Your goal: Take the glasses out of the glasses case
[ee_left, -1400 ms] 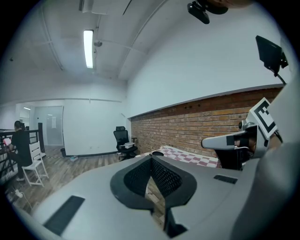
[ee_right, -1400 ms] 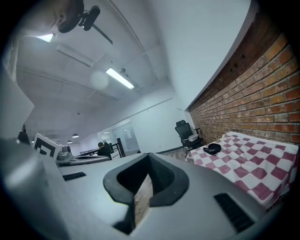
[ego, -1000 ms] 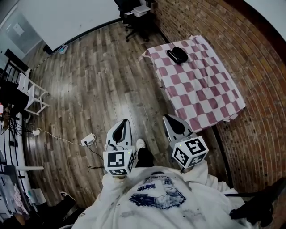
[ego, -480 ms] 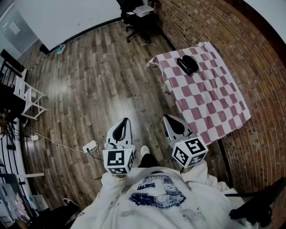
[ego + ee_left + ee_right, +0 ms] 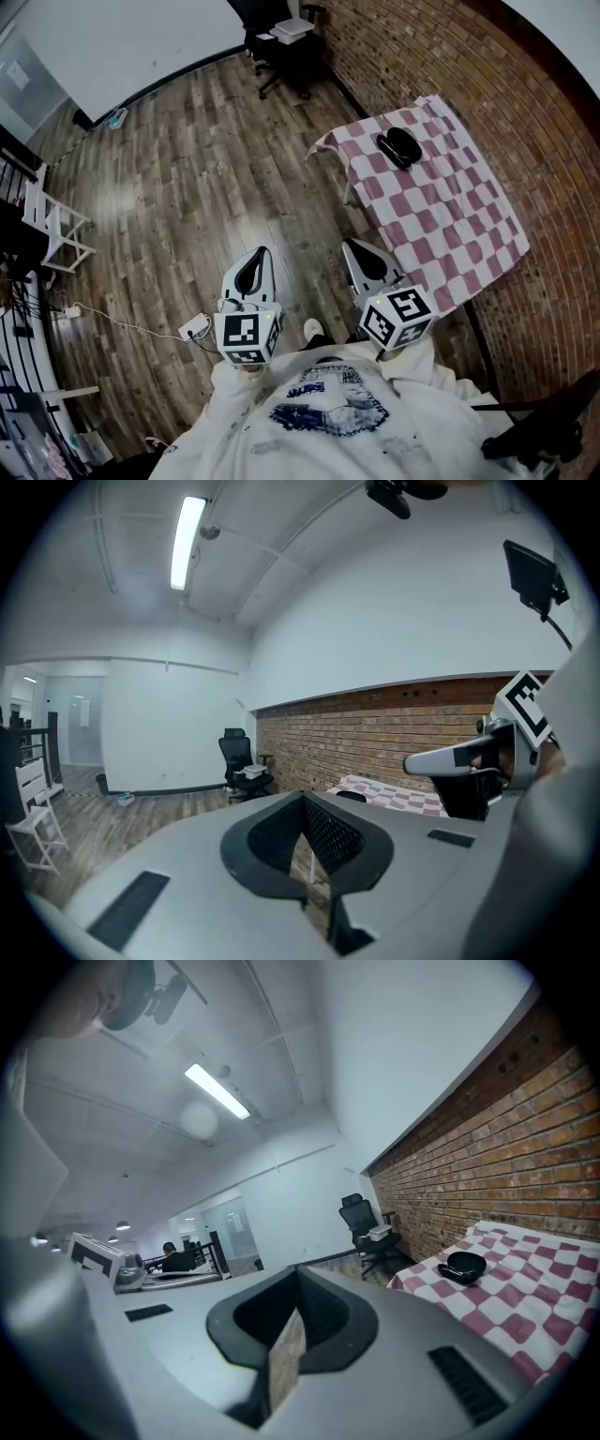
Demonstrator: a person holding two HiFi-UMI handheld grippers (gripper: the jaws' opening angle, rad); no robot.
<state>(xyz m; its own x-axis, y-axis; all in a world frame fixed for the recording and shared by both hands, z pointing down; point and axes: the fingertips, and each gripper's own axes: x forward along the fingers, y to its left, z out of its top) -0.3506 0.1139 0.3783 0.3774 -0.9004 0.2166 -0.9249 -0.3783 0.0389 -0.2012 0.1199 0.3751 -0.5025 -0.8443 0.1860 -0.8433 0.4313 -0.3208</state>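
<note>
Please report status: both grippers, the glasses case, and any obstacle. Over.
Left hand-held gripper and right hand-held gripper both shut, empty, near the person's chest. Glasses case on checked table, ahead at right, untouched. Wood floor between, no obstacle seen.

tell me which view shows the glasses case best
The head view: the glasses case lies whole and unobstructed on the checkered cloth. The right gripper view shows it low, side-on; the left gripper view only a dark sliver.

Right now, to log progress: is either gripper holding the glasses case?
No, the glasses case lies on the tablecloth, apart from the left gripper and right gripper.
</note>
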